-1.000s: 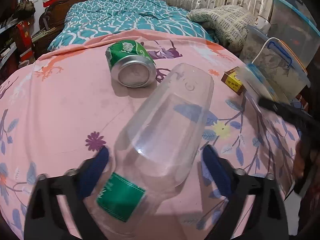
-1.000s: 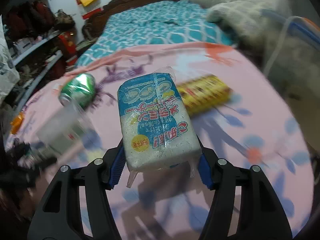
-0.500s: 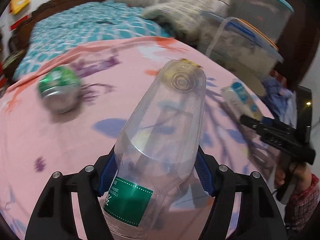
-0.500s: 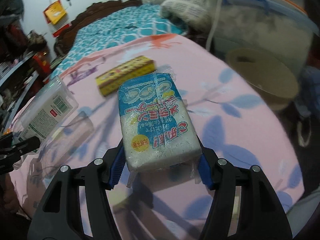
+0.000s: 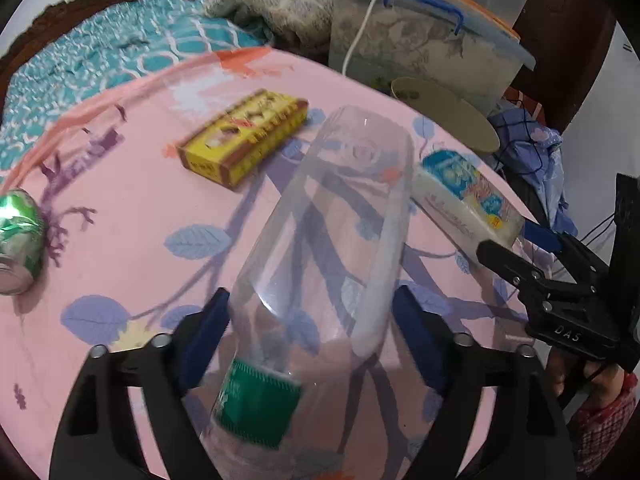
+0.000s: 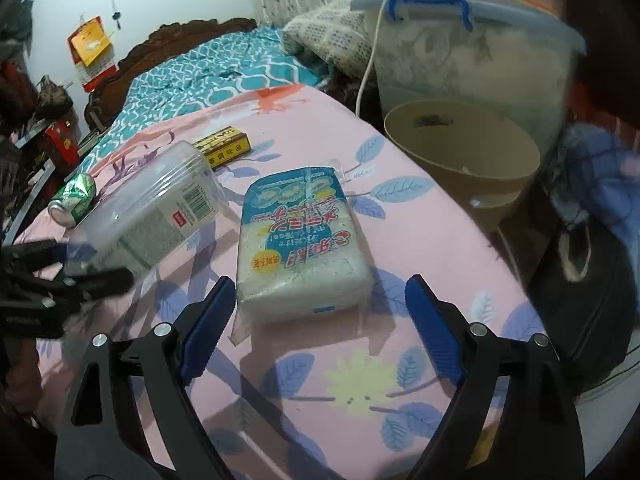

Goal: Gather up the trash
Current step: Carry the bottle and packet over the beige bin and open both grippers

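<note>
My left gripper is shut on a clear plastic bottle with a green label, held above the pink flowered cloth. The bottle also shows in the right wrist view. My right gripper is open. A blue and white packet sits between its jaws, which stand apart from the packet's sides. The packet also shows in the left wrist view. A yellow box and a green can lie on the cloth.
A beige bin stands just off the right edge of the cloth. Lidded plastic storage boxes with a white cable are behind it. A teal bed lies at the back. Shelves with clutter are on the left.
My right gripper has opened and its jaws have come off the packet. Both grippers have swung right toward the bin. My left gripper still holds the bottle.
</note>
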Demonstrator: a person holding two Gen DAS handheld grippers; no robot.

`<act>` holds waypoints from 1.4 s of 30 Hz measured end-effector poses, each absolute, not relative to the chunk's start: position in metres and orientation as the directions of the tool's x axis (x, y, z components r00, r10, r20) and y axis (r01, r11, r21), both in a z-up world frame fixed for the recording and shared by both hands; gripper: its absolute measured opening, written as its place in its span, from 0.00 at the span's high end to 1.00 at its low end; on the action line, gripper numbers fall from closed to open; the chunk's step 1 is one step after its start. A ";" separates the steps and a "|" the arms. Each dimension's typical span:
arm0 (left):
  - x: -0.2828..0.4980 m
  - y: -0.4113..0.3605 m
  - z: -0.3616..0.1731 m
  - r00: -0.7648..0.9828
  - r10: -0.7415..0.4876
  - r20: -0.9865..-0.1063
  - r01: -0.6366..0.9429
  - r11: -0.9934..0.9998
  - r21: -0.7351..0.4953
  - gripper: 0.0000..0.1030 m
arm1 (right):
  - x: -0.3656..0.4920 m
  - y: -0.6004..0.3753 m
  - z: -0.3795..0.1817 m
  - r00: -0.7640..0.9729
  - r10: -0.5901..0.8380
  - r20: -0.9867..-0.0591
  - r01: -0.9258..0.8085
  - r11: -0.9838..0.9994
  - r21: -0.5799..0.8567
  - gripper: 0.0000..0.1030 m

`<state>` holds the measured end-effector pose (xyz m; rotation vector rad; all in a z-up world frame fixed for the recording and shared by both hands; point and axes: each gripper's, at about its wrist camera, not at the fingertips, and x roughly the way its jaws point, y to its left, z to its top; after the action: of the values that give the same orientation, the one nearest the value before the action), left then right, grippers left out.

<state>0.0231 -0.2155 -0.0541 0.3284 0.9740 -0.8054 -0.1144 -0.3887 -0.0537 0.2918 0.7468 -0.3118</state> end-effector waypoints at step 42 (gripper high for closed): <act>0.092 -0.532 -0.064 0.101 -0.455 -0.884 0.827 0.533 -0.180 0.24 | -0.074 -0.619 -0.058 0.679 -0.242 -0.693 0.577 0.760 0.300 0.23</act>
<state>0.0922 -0.5322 -0.0638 0.4100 1.1069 -0.9868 -0.0741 -0.6191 -0.0576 0.5353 0.6800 -0.4852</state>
